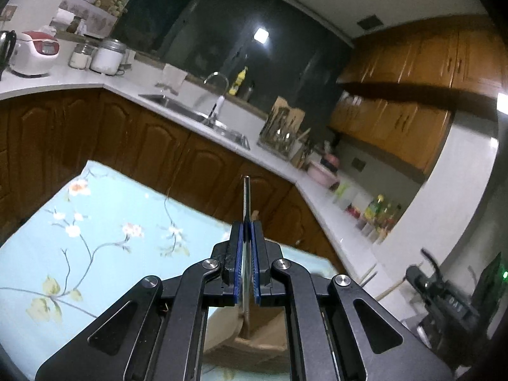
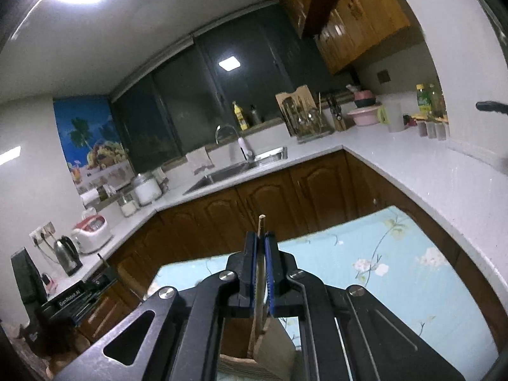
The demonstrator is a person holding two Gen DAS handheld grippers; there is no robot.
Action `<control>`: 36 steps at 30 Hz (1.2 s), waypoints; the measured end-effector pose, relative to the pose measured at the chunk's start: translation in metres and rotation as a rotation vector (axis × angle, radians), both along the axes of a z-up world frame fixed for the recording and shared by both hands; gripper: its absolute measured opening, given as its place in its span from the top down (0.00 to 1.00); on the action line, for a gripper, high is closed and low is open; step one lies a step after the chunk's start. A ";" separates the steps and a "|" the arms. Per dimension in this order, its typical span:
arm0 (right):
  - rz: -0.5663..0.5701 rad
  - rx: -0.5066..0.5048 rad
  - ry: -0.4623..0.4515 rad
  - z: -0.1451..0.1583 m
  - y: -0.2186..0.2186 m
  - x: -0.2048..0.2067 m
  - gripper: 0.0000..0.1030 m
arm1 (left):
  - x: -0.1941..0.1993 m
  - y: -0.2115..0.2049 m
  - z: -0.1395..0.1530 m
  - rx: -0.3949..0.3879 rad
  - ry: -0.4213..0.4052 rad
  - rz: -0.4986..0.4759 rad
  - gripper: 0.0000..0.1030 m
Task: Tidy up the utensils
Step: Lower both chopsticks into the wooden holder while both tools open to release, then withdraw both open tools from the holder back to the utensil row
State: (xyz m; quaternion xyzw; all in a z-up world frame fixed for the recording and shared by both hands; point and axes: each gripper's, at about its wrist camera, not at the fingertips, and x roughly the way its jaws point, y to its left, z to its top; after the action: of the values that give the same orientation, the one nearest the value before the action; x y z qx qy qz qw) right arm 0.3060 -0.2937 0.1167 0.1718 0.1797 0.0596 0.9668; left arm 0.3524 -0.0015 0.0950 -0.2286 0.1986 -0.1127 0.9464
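My left gripper (image 1: 247, 222) is shut on a thin metal utensil handle (image 1: 246, 197) that sticks up past the fingertips; its lower end reaches into a wooden holder (image 1: 254, 336) below the jaws. My right gripper (image 2: 261, 233) is shut on a wooden chopstick (image 2: 261, 222), whose lower end goes down into a wooden utensil holder (image 2: 270, 349) under the gripper. Both grippers are above a table with a light blue floral cloth (image 1: 95, 238), also in the right wrist view (image 2: 381, 270).
A white L-shaped counter (image 1: 285, 165) with brown cabinets carries a sink (image 1: 190, 111), tap, rice cooker (image 1: 35, 52), jars, a cutlery rack (image 1: 282, 130) and bottles. The right wrist view shows a kettle (image 2: 66, 254) and a black device (image 2: 73, 298) at left.
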 end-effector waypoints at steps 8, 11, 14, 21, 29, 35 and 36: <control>0.036 -0.038 0.070 -0.024 0.012 0.010 0.95 | 0.001 -0.023 -0.018 0.077 0.046 -0.070 0.96; 0.041 -0.019 0.090 -0.024 0.008 0.013 0.95 | 0.002 -0.027 -0.019 0.090 0.057 -0.076 0.96; 0.042 -0.017 0.097 -0.023 0.007 0.014 0.95 | 0.001 -0.030 -0.018 0.103 0.059 -0.078 0.96; 0.048 -0.006 0.106 -0.022 0.006 0.016 0.94 | 0.004 -0.028 -0.014 0.108 0.087 -0.096 0.95; 0.071 0.057 0.103 -0.020 -0.001 0.012 0.42 | -0.008 -0.022 -0.003 0.097 0.087 -0.083 0.76; 0.073 0.104 0.032 -0.008 -0.008 -0.022 0.08 | -0.050 -0.011 0.011 0.117 0.048 -0.011 0.17; 0.074 0.113 0.018 -0.005 -0.010 -0.032 0.06 | -0.059 -0.007 0.012 0.114 0.046 -0.004 0.15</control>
State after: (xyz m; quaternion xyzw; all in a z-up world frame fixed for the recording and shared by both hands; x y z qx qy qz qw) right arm 0.2737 -0.3042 0.1115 0.2198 0.1909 0.1039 0.9510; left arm 0.2935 -0.0088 0.1066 -0.1765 0.2267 -0.0981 0.9528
